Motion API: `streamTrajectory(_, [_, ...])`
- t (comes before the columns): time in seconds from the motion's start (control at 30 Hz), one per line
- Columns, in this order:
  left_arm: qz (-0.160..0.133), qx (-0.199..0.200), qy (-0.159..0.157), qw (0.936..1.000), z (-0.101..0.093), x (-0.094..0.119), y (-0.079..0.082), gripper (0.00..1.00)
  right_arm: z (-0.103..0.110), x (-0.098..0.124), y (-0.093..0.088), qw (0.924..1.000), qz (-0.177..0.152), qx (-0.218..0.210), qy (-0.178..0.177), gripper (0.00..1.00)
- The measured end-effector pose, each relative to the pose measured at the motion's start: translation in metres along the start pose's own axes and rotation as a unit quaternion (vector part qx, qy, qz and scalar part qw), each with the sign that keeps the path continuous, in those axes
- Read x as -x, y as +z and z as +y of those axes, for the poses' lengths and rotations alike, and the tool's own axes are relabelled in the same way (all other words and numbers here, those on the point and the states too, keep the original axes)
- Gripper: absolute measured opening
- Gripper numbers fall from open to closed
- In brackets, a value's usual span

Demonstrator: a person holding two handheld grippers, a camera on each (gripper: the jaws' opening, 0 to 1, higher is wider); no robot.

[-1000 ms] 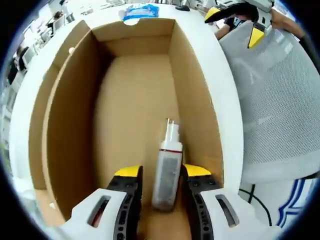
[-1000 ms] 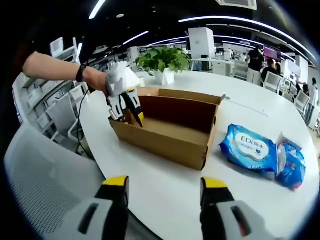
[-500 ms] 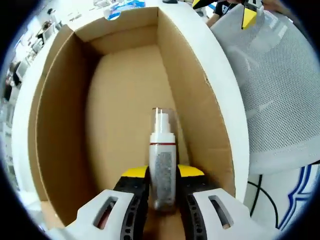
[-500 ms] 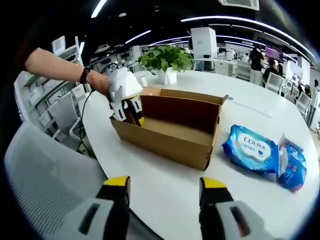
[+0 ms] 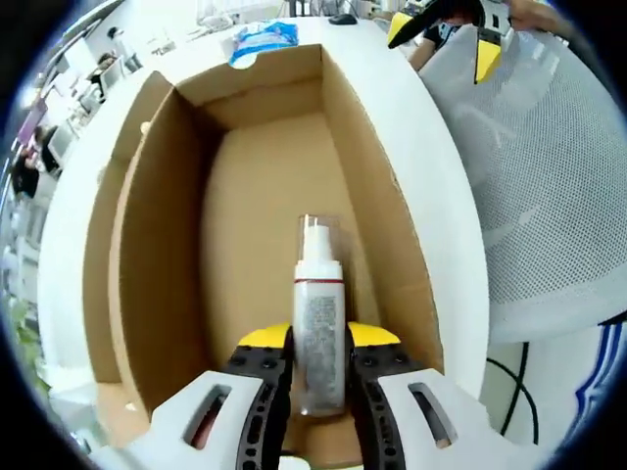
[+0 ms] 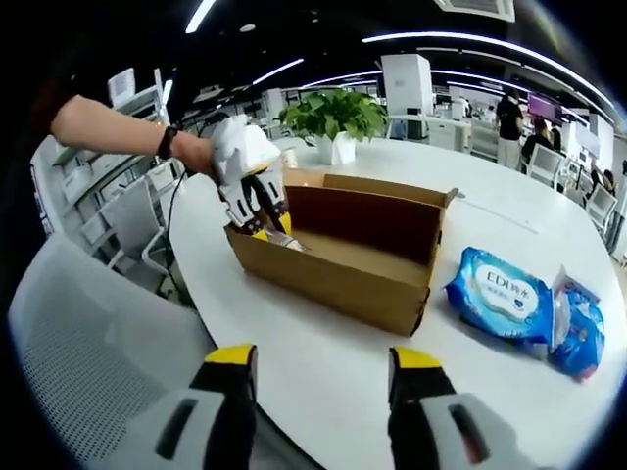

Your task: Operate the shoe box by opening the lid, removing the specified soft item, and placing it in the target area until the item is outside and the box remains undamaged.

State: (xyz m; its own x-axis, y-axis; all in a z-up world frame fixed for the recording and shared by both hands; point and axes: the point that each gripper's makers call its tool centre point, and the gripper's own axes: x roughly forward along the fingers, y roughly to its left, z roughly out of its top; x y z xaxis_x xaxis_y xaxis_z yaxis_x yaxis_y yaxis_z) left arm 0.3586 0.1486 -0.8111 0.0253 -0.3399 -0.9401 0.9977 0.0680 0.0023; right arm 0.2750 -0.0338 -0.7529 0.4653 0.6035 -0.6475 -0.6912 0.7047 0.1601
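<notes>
Left gripper view looks down into the open cardboard shoe box (image 5: 245, 225), which stands on a white round table (image 5: 431, 157). The left gripper (image 5: 319, 348) has its 2 yellow-tipped jaws closed against the sides of a small spray bottle (image 5: 319, 323). The bottle sits squarely between the jaws, its grey lower body clamped, its white neck and clear cap reaching forward past the jaw tips along the box's length. It is inside the box, over the brown floor and nearer the box's right wall than the left one. Beyond the far end wall of the box, a blue wipes pack (image 5: 263, 35) lies on the table. Beside the table, past the box's right wall, is a grey mesh chair back (image 5: 549, 196), and above it the right gripper (image 5: 446, 29) shows 2 yellow tips set apart.

In the right gripper view, the right gripper (image 6: 318, 367) holds nothing, its jaws spread wide above the table edge in front of the box (image 6: 343, 259). A hand (image 6: 191, 155) holds the left gripper (image 6: 263, 217) down into the box's left end. To the right of the box lie the blue wipes pack (image 6: 500, 294) and, touching it, a second blue pack (image 6: 578, 328). Behind the box stands a potted plant (image 6: 333, 117).
</notes>
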Motion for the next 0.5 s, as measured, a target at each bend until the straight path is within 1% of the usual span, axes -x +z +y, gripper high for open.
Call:
streamTrajectory(0.1, [-0.018,-0.004,0.008,0.9998,0.002,0.010,0.010,0.19,0.002,0.000,0.002,1.0000,-0.005,0.000,0.003,0.51])
streamTrajectory(0.27, [-0.034,-0.016,0.027,0.9989,0.009,0.024,0.024,0.19,0.004,-0.001,0.007,0.9998,-0.015,-0.002,0.011,0.51])
streamTrajectory(0.33, [-0.047,-0.012,0.029,0.9984,0.011,0.029,0.030,0.19,0.005,0.000,0.008,0.9997,-0.018,-0.002,0.014,0.51])
streamTrajectory(0.4, [-0.066,-0.007,0.029,0.9974,0.011,0.036,0.041,0.19,0.006,0.000,0.010,0.9996,-0.022,-0.001,0.016,0.51])
streamTrajectory(0.5, [-0.080,-0.010,0.030,0.9963,0.010,0.042,0.052,0.19,0.007,0.001,0.013,0.9994,-0.029,0.002,0.019,0.51])
